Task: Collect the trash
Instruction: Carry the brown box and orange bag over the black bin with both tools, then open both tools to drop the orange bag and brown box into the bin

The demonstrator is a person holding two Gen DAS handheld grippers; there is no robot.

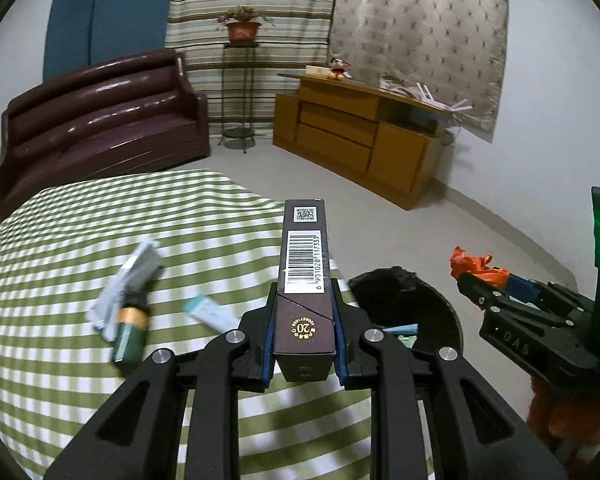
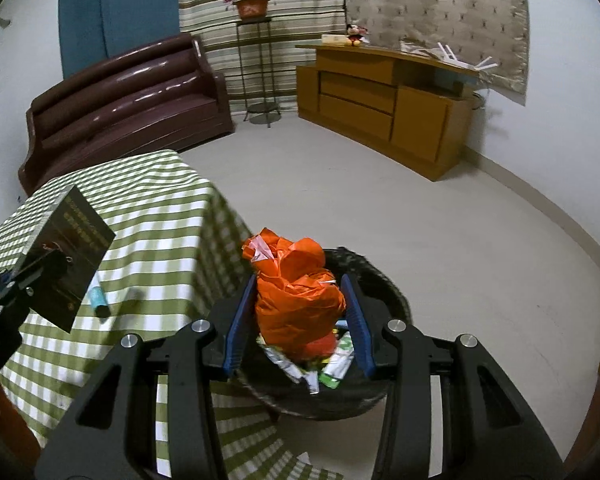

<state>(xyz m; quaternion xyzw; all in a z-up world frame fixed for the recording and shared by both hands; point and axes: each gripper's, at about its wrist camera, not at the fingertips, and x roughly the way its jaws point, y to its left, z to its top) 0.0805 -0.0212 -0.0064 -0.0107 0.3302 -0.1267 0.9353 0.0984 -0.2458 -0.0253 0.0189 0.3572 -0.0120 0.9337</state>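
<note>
My left gripper (image 1: 304, 312) is shut on a dark brown cigarette box (image 1: 305, 280) with a barcode, held above the green checked table (image 1: 60, 240). The box also shows in the right wrist view (image 2: 66, 256). My right gripper (image 2: 300, 312) is shut on a crumpled orange plastic bag (image 2: 296, 300), held over the black trash bin (image 2: 376, 280) beside the table. The bin holds several wrappers (image 2: 332, 364). On the table lie a small green and gold bottle (image 1: 130, 328), a white wrapper (image 1: 124, 280) and a light blue packet (image 1: 210, 312).
A dark red sofa (image 1: 100, 120) stands behind the table. A wooden cabinet (image 1: 360, 136) stands along the far wall, with a plant stand (image 1: 240, 80) between them. Pale floor (image 2: 420, 220) lies to the right of the bin.
</note>
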